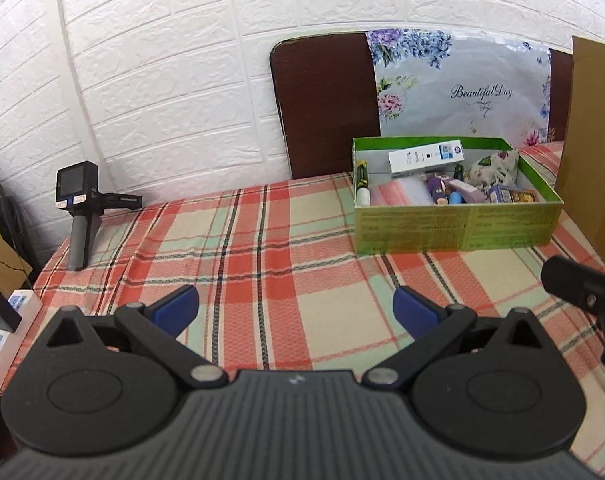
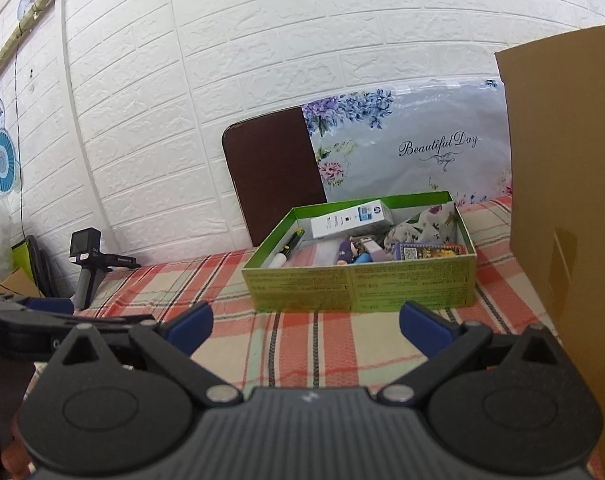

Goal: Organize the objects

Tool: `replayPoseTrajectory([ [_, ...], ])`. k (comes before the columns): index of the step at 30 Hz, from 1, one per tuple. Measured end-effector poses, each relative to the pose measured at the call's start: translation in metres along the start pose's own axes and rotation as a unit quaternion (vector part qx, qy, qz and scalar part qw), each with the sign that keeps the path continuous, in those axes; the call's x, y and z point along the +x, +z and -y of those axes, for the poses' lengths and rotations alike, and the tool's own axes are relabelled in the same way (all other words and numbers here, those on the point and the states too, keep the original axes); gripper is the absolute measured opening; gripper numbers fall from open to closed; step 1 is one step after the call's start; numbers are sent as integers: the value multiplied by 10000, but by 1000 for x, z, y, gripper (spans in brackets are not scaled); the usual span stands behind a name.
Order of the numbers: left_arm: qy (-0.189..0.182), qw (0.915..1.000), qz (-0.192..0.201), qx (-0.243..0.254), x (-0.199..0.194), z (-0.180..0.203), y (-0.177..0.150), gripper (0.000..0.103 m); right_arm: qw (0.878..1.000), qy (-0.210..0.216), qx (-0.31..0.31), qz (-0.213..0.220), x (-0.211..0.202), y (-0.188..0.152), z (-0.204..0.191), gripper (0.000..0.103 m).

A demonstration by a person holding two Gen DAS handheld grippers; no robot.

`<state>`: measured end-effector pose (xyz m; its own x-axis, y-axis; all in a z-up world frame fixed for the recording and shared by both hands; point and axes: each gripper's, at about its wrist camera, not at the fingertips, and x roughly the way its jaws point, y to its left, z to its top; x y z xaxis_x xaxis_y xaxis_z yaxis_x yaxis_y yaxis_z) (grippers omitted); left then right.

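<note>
Both hand-held grippers, left and right, stood wide apart and empty above the plaid tabletop. Green box, already holding the small items, sat ahead. Judgement: tabletop looked cleared; withdraw level, avoiding the box wall.

The left gripper is built of matte black plastic, with a ribbed dark grey housing at the centre bearing a small pale mark. Two round black discs are set at either side, joined by angled link arms pinned with silver rivets. Triangular cut-outs are seen above the discs. The fingers are tipped with blue pads. The right gripper is made alike.
</note>
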<state>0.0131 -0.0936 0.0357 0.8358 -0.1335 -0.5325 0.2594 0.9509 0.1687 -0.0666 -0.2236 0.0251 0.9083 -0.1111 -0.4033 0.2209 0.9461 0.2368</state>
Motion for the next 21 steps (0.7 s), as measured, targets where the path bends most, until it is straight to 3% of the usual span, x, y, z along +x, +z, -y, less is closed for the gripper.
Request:
replayPoseTrajectory([
  [4, -26, 9999, -108, -35, -2, -1, -9, 103, 9999, -28, -106, -21, -2, -3, -8, 103],
  [10, 398, 9984, -13, 412, -10, 9, -14, 103, 9997, -97, -217, 57, -4, -5, -15, 103],
  [21, 257, 9988, -205, 374, -8, 11, -16, 103, 9997, -193, -64, 120, -3, -4, -7, 103],
])
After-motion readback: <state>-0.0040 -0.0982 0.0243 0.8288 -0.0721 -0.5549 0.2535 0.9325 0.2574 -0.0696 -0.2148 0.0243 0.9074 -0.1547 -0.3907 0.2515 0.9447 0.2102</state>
